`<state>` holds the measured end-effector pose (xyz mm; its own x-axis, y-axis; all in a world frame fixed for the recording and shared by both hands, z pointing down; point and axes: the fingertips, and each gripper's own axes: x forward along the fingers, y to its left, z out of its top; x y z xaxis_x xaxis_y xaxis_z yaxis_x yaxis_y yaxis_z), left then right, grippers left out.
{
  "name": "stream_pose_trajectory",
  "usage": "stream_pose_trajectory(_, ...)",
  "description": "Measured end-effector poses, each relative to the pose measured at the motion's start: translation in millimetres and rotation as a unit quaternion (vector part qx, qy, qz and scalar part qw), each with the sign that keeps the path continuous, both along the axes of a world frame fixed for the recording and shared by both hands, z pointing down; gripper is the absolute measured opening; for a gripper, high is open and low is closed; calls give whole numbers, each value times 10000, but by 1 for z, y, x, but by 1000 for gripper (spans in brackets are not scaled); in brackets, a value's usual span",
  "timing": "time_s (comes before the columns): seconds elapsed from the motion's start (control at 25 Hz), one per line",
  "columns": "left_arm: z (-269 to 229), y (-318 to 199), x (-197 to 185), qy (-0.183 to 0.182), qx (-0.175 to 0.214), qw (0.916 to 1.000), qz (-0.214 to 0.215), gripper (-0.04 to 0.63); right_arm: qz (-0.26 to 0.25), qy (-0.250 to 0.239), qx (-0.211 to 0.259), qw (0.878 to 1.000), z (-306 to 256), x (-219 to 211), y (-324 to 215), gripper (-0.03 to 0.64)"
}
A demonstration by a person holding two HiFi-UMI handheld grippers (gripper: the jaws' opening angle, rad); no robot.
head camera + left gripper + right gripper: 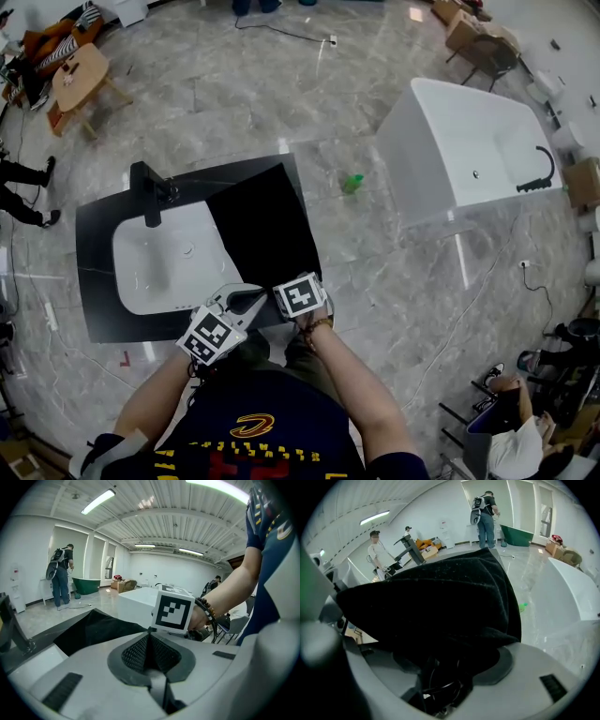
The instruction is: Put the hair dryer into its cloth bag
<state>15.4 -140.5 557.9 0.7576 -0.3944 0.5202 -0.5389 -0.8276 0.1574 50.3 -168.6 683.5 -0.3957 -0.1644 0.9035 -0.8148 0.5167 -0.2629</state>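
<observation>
Right gripper view: black cloth bag [440, 592] pinched between closed jaws

1. The left grey two-jaw gripper [149, 635] tilts gently downward, its jaws together with nothing showing between them.
2. The right grey two-jaw gripper [300, 296] points steeply down, its jaws clamped on black cloth [440, 602].
3. The bare left forearm [155, 398] and right forearm [361, 384] reach forward, bringing the grippers close together.

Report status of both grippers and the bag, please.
Left gripper shut, empty. Right gripper shut on black cloth bag, over sink counter. Hair dryer not seen.
</observation>
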Motion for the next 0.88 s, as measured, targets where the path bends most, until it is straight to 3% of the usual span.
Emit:
stream_pose_trajectory(0.36, 5, -8, -6, 12, -38, 9999, -156, 17, -15, -8, -7, 10000, 2, 13, 56, 235)
stream_pose_trajectory(0.88, 5, 7, 8, -15, -34, 10000, -31, 17, 783, -204, 808, 9934, -13, 15, 23, 196)
